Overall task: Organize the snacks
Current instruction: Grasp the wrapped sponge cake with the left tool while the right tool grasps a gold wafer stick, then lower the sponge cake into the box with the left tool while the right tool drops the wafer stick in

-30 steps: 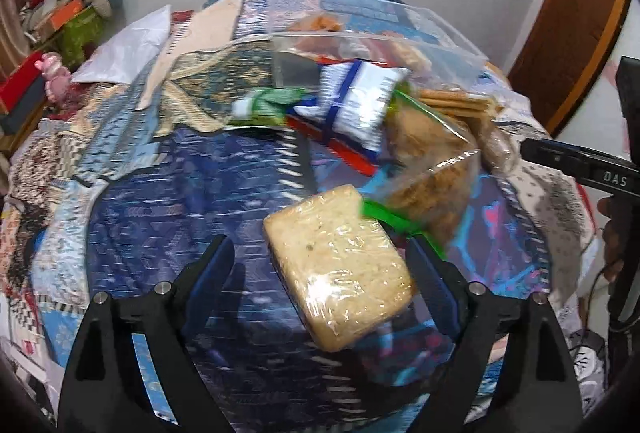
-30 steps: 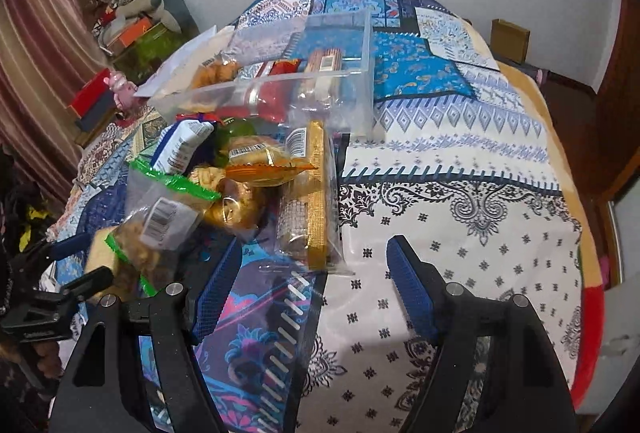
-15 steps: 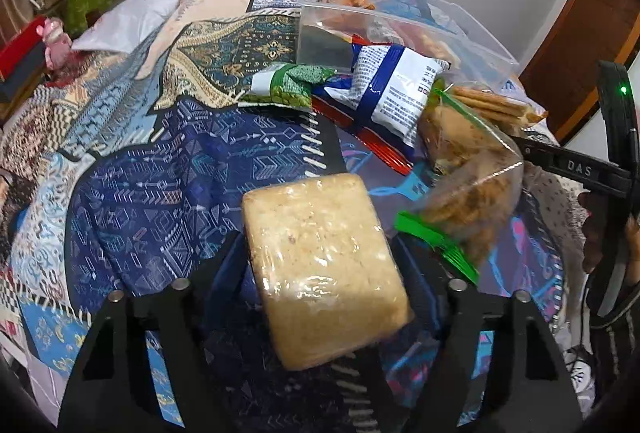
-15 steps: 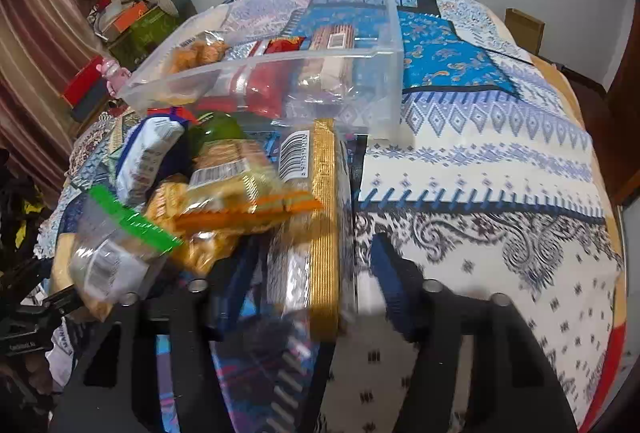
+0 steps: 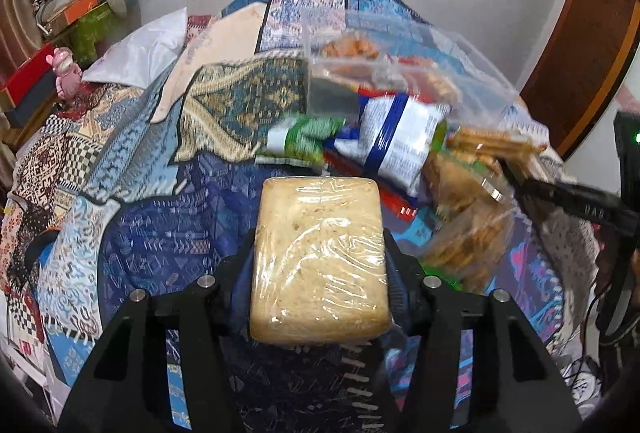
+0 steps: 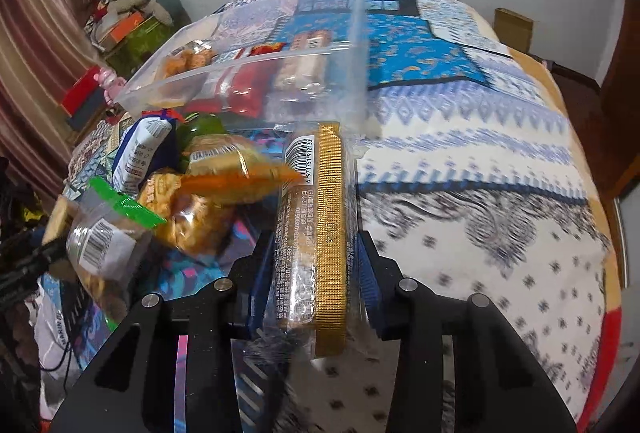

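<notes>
My left gripper (image 5: 320, 265) is shut on a beige block snack wrapped in clear film (image 5: 320, 257), held above the patterned bedspread. My right gripper (image 6: 310, 265) is shut on a long gold-edged biscuit pack with a barcode (image 6: 316, 233). A clear plastic bin (image 6: 280, 73) with several snacks inside stands farther up the bed; it also shows in the left wrist view (image 5: 400, 73). Between the grippers and the bin lies a pile of snacks: a blue-white packet (image 5: 400, 137), a green packet (image 5: 304, 137), an orange packet (image 6: 236, 177) and a zip bag with a green seal (image 6: 108, 233).
The bed is covered by a patchwork bedspread (image 6: 480, 173). A white plastic bag (image 5: 136, 53) lies at the bed's left edge. Boxes and soft toys (image 5: 80, 5) are stacked by the left wall. A wooden door (image 5: 580, 53) stands at the right.
Both grippers moved forward and closed. The left one took hold of the beige wrapped block. The right one took hold of the gold biscuit pack.
</notes>
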{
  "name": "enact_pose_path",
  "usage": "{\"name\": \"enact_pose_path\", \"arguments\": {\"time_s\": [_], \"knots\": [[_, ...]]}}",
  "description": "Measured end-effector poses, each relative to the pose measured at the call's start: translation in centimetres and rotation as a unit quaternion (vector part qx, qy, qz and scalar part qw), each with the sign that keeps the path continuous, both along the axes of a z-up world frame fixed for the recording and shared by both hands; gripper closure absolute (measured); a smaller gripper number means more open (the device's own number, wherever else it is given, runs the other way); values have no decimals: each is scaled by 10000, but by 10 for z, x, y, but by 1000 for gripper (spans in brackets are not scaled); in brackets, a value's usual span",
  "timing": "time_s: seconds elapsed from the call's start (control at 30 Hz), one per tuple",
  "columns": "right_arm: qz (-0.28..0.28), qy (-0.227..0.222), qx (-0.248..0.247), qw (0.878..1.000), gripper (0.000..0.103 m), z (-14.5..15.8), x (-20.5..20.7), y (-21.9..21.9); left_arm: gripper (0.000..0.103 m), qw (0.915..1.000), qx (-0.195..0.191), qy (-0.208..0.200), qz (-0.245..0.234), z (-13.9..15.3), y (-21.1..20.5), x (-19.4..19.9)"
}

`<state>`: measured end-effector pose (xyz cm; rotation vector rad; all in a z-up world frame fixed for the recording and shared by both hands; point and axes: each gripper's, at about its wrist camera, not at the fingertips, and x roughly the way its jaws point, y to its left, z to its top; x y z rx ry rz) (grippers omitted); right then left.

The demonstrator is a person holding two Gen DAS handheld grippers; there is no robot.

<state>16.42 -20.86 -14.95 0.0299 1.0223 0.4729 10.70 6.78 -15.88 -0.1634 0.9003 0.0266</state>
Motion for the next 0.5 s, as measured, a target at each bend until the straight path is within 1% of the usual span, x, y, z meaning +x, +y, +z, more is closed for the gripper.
{"name": "enact_pose_path", "arguments": {"time_s": [0.13,0.27,0.5], "knots": [[-225,-54,82,9997,66,9,-2,-16,47,9998,6,-209,-20,18,-1,8],[-353,-275,181,9988,66,29,0,-26,47,9989,-2,-467,-96,40,-5,21],[-307,-720,394,9962,66,62,10,-18,47,9962,-131,-812,-276,72,-20,52]]}}
